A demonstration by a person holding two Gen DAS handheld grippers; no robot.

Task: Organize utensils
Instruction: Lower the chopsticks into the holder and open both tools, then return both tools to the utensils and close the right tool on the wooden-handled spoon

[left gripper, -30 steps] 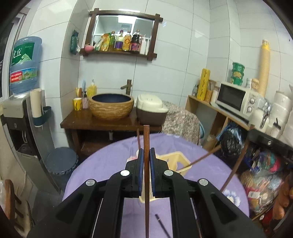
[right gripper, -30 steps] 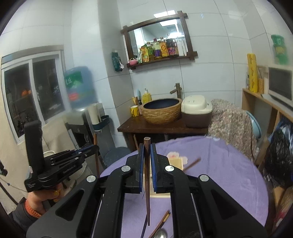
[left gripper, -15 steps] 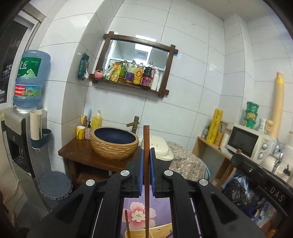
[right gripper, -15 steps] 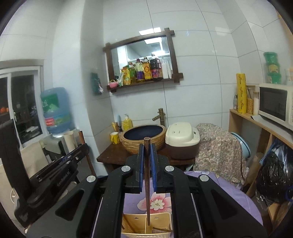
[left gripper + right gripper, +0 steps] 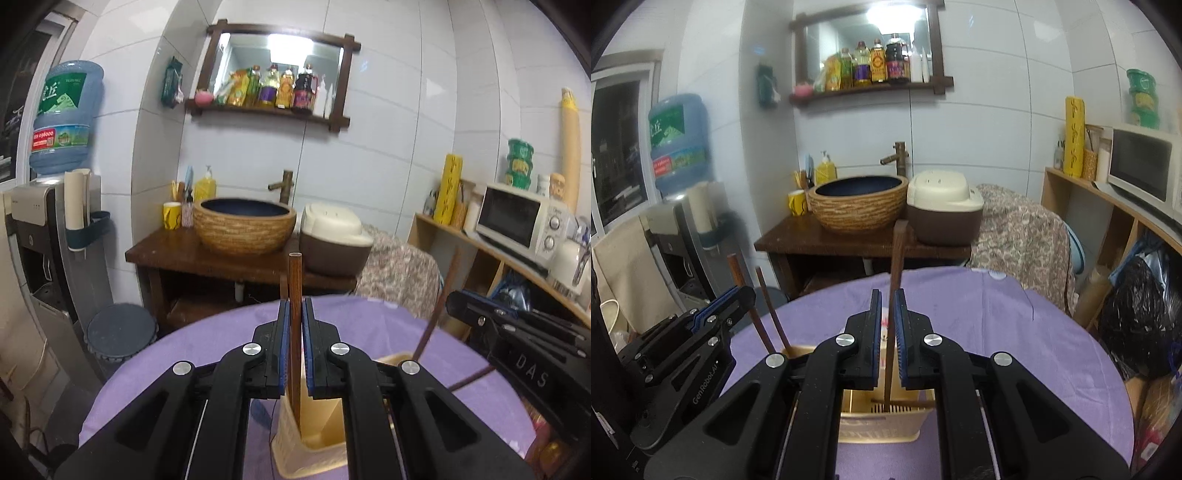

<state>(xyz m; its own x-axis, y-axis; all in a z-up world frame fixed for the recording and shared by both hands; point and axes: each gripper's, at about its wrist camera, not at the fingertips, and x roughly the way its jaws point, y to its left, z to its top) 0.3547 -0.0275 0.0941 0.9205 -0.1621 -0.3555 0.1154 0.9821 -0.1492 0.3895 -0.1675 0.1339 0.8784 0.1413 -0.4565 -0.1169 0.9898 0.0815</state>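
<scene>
A beige utensil holder (image 5: 314, 439) (image 5: 879, 421) stands on the purple-clothed round table (image 5: 207, 347) below both grippers. My left gripper (image 5: 294, 310) is nearly shut on a brown chopstick (image 5: 294, 280) that stands upright, its lower end inside the holder. My right gripper (image 5: 885, 301) has its jaws slightly apart; a dark chopstick (image 5: 898, 258) stands between them, leaning on the right pad, its tip in the holder. The left gripper shows in the right wrist view (image 5: 738, 291), beside two chopsticks (image 5: 772, 314) standing in the holder.
Behind the table stands a wooden counter (image 5: 184, 254) with a woven basin (image 5: 243, 225) and a rice cooker (image 5: 332, 236). A water dispenser (image 5: 44, 221) is on the left. A shelf with a microwave (image 5: 517, 218) is on the right.
Both grippers came down over the holder, lowering their chopsticks into it. The right jaws have opened slightly around the dark chopstick.
</scene>
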